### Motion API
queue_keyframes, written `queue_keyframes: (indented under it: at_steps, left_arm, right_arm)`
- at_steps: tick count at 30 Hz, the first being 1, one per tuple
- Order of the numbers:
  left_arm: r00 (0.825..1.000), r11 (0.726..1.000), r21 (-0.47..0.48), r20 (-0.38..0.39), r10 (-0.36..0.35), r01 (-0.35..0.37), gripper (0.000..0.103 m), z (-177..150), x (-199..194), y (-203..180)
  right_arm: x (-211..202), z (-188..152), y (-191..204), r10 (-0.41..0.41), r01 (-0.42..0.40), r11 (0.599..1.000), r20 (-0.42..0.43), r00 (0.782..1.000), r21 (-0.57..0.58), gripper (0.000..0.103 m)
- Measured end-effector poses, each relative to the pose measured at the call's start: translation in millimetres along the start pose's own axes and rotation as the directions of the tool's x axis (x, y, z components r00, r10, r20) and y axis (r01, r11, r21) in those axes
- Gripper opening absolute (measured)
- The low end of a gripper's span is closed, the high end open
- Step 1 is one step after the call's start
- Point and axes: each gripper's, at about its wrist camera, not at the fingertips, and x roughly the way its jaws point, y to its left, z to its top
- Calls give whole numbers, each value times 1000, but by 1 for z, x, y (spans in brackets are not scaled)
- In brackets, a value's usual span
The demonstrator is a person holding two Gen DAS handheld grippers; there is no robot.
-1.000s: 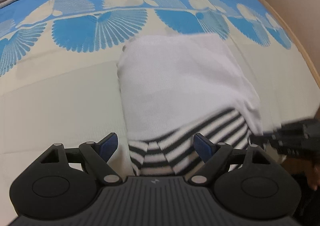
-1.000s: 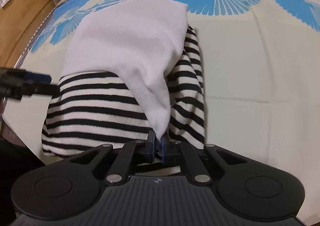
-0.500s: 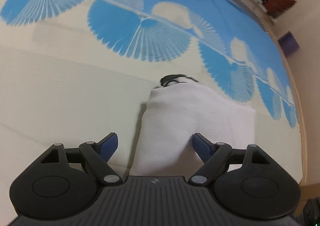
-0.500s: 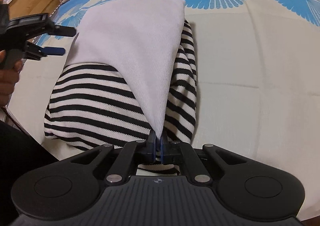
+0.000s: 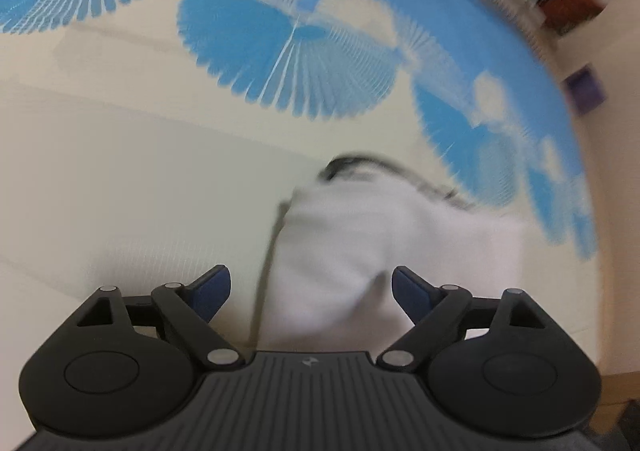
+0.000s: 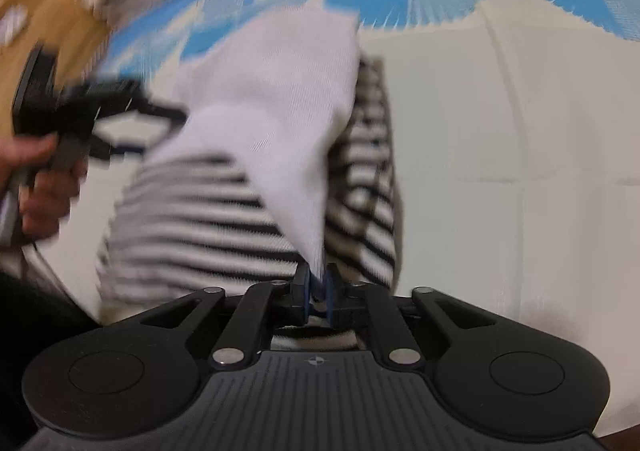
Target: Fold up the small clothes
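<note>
A: Where's the garment?
B: The white-and-striped garment (image 6: pixel 256 171) lies bunched on the bed sheet (image 6: pixel 500 123), cream with blue fan prints.
A: And the right gripper (image 6: pixel 316 287)?
B: Its jaws have just been opening a little; the white tip of the cloth is between them, though blur hides whether the pads press on it.
A: The left gripper (image 5: pixel 308 287)?
B: Jaws wide apart and just opened further, over the white fold, holding nothing; a hand (image 6: pixel 36 175) grips its handle

left tool (image 5: pixel 308 287) spread wide, right tool (image 6: pixel 316 285) just easing apart
</note>
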Motion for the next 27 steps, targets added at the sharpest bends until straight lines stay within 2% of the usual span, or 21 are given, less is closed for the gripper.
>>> queue_keyframes:
  at_steps: [2, 3, 4, 7, 9, 11, 12, 15, 17, 18, 20, 21, 22, 25, 27]
  left_arm:
    - [998, 998, -12, -15, -55, 55, 91, 1, -4, 7]
    - [997, 998, -14, -38, -68, 67, 91, 1, -2, 10]
    - [996, 997, -12, -61, -71, 71, 90, 0, 2, 12]
    - [991, 997, 7, -110, -81, 83, 88, -6, 14, 15]
    - [987, 996, -6, -138, -87, 87, 87, -10, 25, 15]
    - [982, 992, -10, -140, -124, 124, 87, -12, 35, 11]
    - [983, 993, -5, -139, -121, 122, 87, -13, 39, 8]
    - [988, 996, 8, -120, -93, 94, 87, -14, 50, 0]
    - [992, 996, 10, -97, -86, 87, 83, -13, 52, -2]
    - [993, 997, 13, -88, -81, 82, 77, -13, 53, -3]
    - [994, 995, 46, -73, -80, 83, 60, -10, 48, -9]
    - [995, 992, 87, -61, -84, 89, 48, -8, 43, -15]
    - [995, 987, 127, -47, -90, 96, 43, -6, 37, -20]
    - [990, 972, 205, 54, -129, 116, 41, 4, 7, -30]
    - [982, 963, 251, 130, -134, 98, 41, 11, -15, -32]
  right_arm:
    - [-10, 8, -4, 35, -40, 997, 78, 996, 70, 28]
    - [-13, 11, -7, 42, -54, 992, 114, 993, 111, 44]
    - [-14, 15, -8, 50, -70, 987, 138, 989, 144, 48]
    - [-8, 25, -5, 69, -104, 975, 179, 981, 194, 48]
    - [2, 31, 1, 43, -73, 980, 165, 985, 183, 48]
    - [18, 35, 8, -16, -4, 986, 120, 993, 168, 48]
    - [23, 37, 8, -47, 31, 986, 97, 994, 161, 45]
    - [36, 40, 9, -87, 76, 986, 74, 993, 147, 18]
    - [36, 42, 7, -100, 86, 984, 89, 991, 154, 7]
    - [35, 41, 5, -102, 86, 983, 94, 990, 162, 3]
    - [34, 42, 2, -102, 83, 981, 99, 990, 175, 2]
    - [35, 44, 2, -106, 88, 981, 101, 989, 175, 2]
    - [36, 45, 4, -111, 91, 980, 104, 988, 174, 2]
    - [38, 49, 12, -124, 101, 979, 124, 985, 178, 1]
    - [37, 53, 16, -121, 91, 978, 153, 981, 189, 1]
